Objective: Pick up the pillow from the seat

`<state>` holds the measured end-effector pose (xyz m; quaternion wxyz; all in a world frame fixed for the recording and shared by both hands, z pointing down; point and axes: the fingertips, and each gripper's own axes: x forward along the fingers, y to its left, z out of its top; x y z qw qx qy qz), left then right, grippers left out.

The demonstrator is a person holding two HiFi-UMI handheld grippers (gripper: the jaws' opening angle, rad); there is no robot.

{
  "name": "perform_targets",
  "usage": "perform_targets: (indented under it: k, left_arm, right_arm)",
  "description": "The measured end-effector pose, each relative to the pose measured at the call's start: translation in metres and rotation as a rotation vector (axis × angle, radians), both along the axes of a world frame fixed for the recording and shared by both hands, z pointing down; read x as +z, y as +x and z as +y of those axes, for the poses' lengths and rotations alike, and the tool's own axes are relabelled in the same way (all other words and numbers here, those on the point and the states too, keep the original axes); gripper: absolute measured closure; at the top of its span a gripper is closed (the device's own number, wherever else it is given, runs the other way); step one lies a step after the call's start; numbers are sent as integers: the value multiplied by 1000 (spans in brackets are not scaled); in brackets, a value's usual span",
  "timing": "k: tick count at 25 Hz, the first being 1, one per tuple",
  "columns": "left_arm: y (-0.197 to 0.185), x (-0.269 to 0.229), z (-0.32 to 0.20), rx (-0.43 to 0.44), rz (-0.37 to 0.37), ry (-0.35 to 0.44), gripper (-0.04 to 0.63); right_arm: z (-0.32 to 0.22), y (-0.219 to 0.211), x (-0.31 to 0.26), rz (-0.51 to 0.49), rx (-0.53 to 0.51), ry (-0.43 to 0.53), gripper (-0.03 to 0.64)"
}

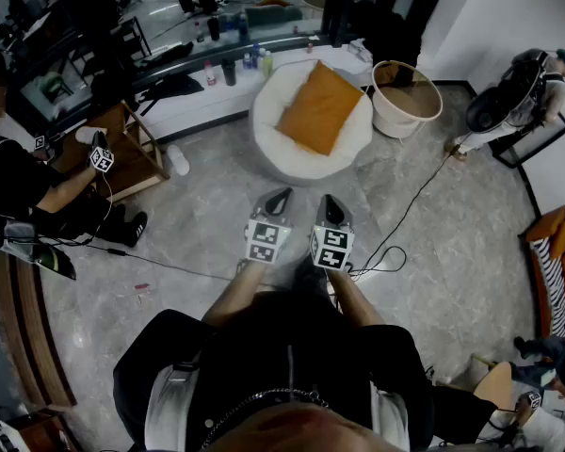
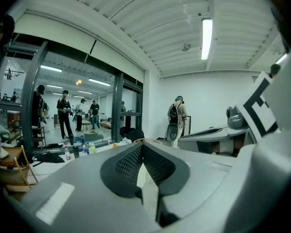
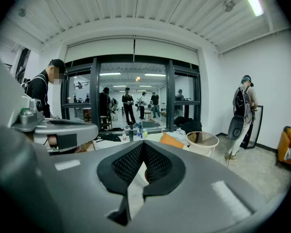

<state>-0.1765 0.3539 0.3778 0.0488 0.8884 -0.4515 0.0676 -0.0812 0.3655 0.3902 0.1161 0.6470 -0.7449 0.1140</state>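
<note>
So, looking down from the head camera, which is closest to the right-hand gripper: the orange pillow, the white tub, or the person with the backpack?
Measured from the right gripper in the head view:
1. Orange pillow, straight ahead, lying on the round white seat.
2. White tub, ahead and to the right, next to the seat.
3. Person with the backpack, far off to the right, by the wall.

Right tool [image 3: 143, 142] up close, its dark meshed pads pressed together with nothing between them. Just beyond the tip, the orange pillow [image 3: 170, 140], with a pale tub [image 3: 203, 148] to its right. Far right, a person [image 3: 243, 111] wearing a backpack stands by the white wall.
</note>
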Motion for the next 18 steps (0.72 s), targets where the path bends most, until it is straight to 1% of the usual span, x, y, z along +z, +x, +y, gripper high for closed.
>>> perform_targets:
  k: [7, 10, 12, 18]
  left_arm:
    - [5, 3, -4, 0, -1, -7, 586]
    - [10, 5, -6, 5, -3, -9, 586]
    - [14, 6, -8, 7, -6, -12, 586]
    - [26, 10, -17, 19, -7, -21, 586]
  right_arm:
    - [-2, 5, 2, -8, -3, 2, 617]
    - [-4, 9, -1, -55, -4, 25, 615]
    - [-4, 13, -1, -68, -5, 32, 615]
    - [-6, 26, 7, -74, 12, 7, 615]
